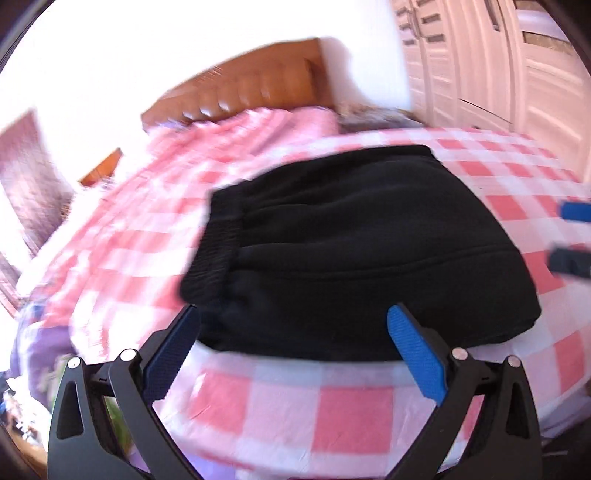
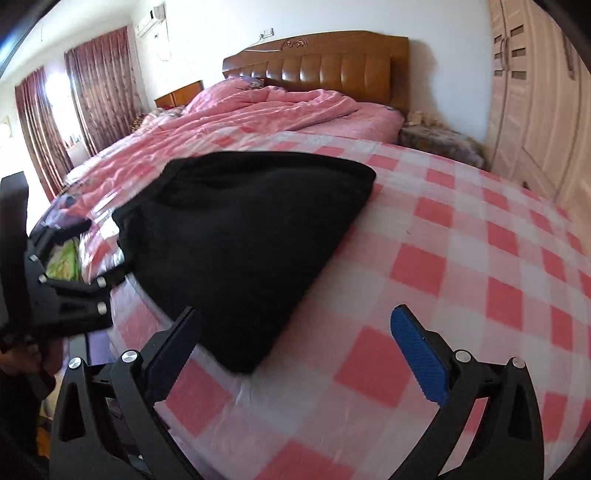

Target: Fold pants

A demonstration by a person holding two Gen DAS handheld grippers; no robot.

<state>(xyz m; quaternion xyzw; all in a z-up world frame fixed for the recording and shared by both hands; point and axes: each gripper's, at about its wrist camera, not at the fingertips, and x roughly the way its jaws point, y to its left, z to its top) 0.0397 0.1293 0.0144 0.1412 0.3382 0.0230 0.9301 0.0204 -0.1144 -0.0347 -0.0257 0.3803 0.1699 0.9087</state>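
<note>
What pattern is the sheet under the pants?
Pink-and-white check on the sheet, clearest in the right wrist view; the pants are plain black.

Wooden headboard (image 2: 325,62), maroon curtains (image 2: 99,85), pale wardrobe (image 2: 535,110), white walls.

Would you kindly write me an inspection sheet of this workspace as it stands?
Surface: bed sheet, pink and white check, lying flat.
Job's things: black pants folded into a compact bundle near the bed's edge, waistband showing at the left.
Clutter: pink quilt bunched towards the headboard.
Grippers: left gripper open, close to the pants' near edge; right gripper open, by the bundle's corner; neither holds anything.
Cables: nothing seen.
Surroundings: wardrobe, curtains, air conditioner.
</note>
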